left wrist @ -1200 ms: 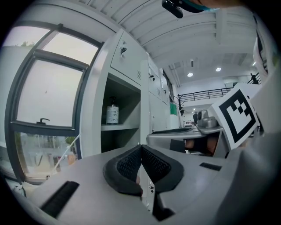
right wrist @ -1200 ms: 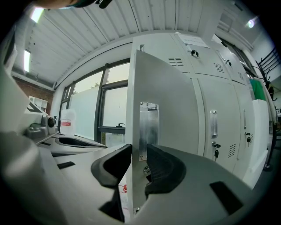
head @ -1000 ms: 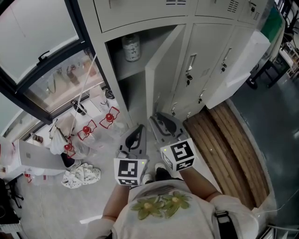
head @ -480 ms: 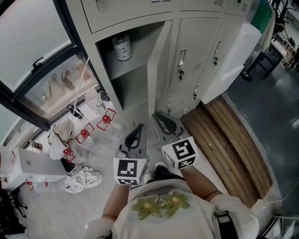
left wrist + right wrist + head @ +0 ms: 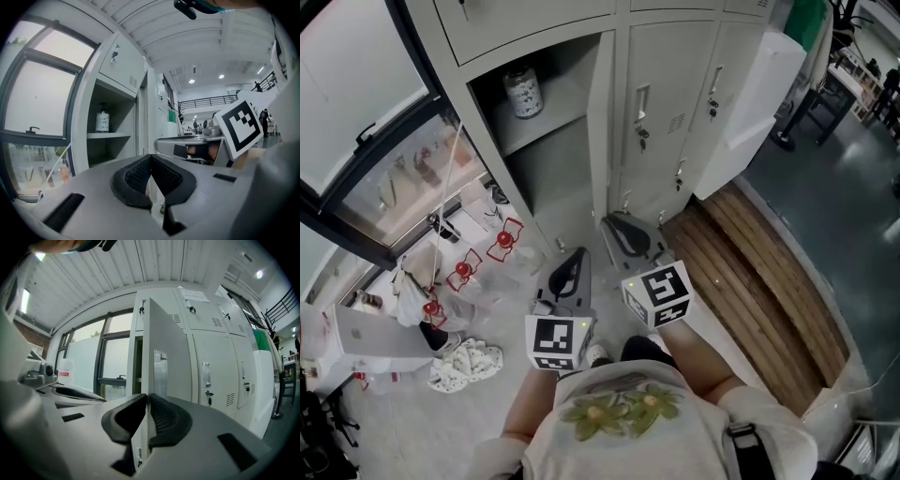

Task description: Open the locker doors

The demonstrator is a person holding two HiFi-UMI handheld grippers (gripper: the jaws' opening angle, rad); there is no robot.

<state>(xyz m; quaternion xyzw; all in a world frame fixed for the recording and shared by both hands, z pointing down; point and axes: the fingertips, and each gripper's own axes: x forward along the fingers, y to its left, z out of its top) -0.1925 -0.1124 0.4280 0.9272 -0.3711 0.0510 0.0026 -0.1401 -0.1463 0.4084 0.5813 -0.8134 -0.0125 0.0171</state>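
Observation:
A row of grey lockers (image 5: 661, 103) stands ahead. One tall door (image 5: 600, 112) hangs open, edge-on to me, and shows a shelf with a white bottle (image 5: 522, 92). My left gripper (image 5: 572, 258) is held low in front of the open compartment, shut and empty. Its own view shows the bottle (image 5: 102, 119) and the door's edge (image 5: 151, 117). My right gripper (image 5: 614, 225) points at the door's free edge (image 5: 149, 357), short of it. Its jaws have just been closing with nothing between them, and the pads meet. The neighbouring doors (image 5: 211, 371) are closed.
A slatted wooden bench (image 5: 759, 281) runs along the floor at the right, beside a white cabinet (image 5: 741, 94). At the left are a large window (image 5: 356, 112), small red objects (image 5: 502, 241), a crumpled cloth (image 5: 469, 361) and a white box (image 5: 380, 333).
The lockers have slid up and to the left in the head view. The open door now shows more edge-on. Both grippers keep their place before my body.

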